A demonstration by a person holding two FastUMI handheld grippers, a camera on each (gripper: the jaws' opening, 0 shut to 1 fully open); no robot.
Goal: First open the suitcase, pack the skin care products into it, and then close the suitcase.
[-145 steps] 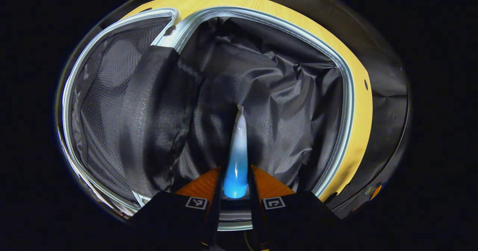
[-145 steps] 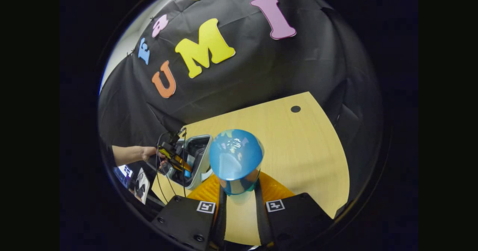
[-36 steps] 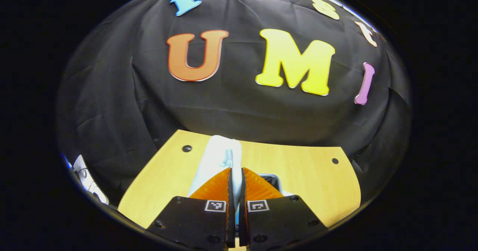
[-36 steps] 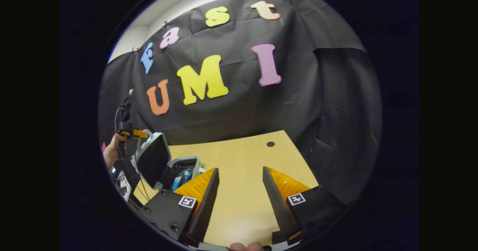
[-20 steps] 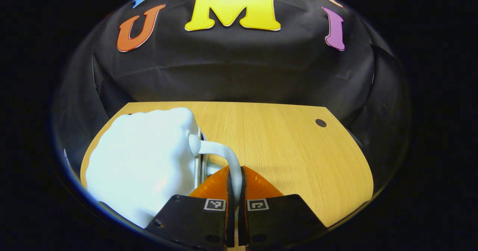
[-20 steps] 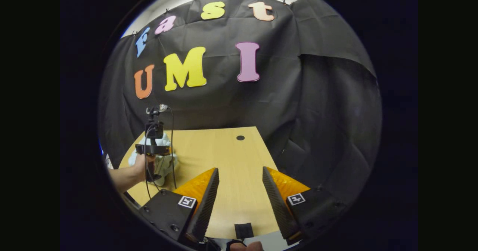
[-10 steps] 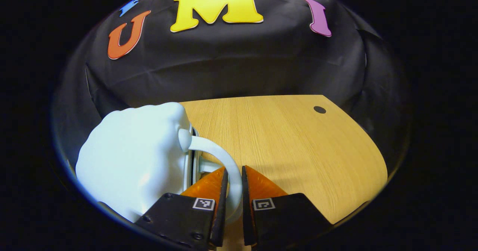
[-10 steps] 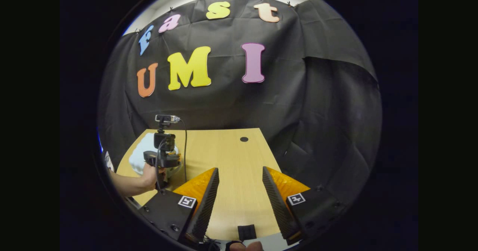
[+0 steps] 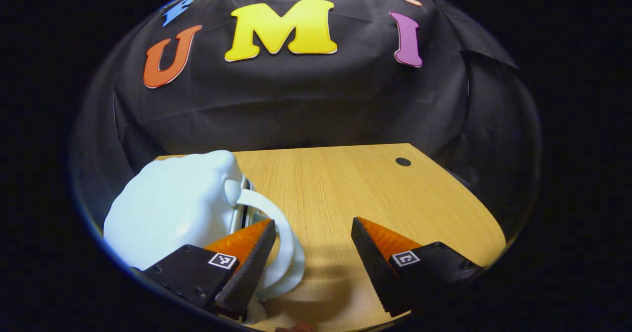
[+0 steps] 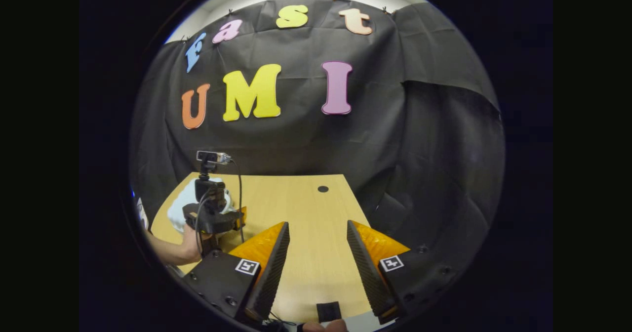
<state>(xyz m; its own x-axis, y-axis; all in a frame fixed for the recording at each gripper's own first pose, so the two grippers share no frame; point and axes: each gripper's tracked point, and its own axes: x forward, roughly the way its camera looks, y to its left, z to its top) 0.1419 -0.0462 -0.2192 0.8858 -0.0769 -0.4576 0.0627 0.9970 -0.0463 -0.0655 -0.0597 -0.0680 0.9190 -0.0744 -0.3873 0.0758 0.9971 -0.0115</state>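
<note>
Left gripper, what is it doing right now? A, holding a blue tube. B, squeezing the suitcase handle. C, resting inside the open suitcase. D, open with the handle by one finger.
D: in the left gripper view the left gripper is spread wide over the table, and the pale handle of the closed suitcase curves beside its one finger, with nothing between the two.

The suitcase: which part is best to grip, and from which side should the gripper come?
Probably the curved handle of the closed suitcase. It arches clear of the shell, leaving a gap for one finger. Come from the handle side, where the open left gripper already is.
</note>
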